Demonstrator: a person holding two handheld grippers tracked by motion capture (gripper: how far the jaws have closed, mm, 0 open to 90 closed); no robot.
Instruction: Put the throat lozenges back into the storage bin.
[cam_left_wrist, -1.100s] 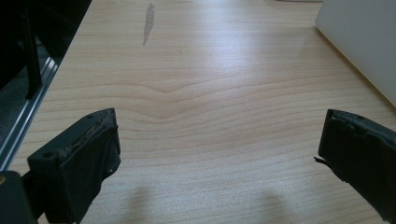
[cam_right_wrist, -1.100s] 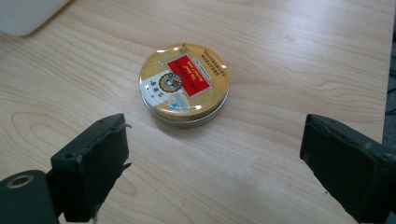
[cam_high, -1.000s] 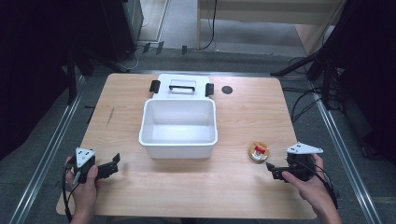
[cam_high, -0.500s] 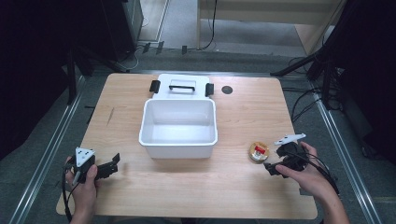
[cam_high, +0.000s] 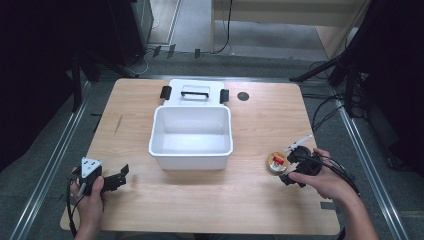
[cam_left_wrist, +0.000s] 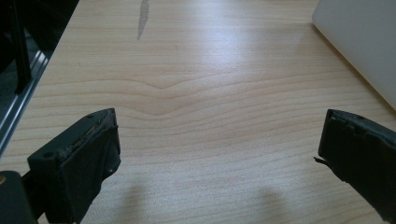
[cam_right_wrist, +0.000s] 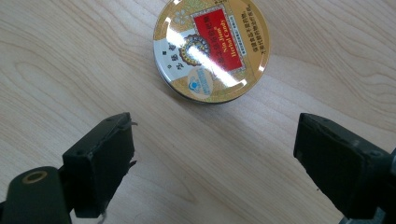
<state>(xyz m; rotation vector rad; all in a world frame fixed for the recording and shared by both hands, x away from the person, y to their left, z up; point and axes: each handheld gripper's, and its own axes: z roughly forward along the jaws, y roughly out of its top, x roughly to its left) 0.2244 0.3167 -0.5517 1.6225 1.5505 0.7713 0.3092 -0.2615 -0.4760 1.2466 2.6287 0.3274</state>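
Left gripper (cam_high: 119, 176): jaws wide apart over bare tabletop (cam_high: 200, 200), near the front-left corner, well apart from the white tub (cam_high: 191, 136). Tub: centre of tabletop, its lid (cam_high: 195, 92) just behind it. Right gripper (cam_high: 286, 167): jaws spread apart, just beside 1 round candy tin (cam_right_wrist: 211, 49) lying flat right of the tub.

Sat mid-table (cam_high: 210, 200): a tub (cam_high: 191, 136); just behind it, touching or nearly so, lay a lid (cam_high: 194, 92); right of the lid, near the far edge, a small disc (cam_high: 243, 95); right of the tub and nearer the front, a candy tin (cam_high: 276, 162); just right of the tin hovered the right gripper (cam_high: 290, 166), pointed at it; well apart, near the front-left corner, rested the left gripper (cam_high: 120, 176).
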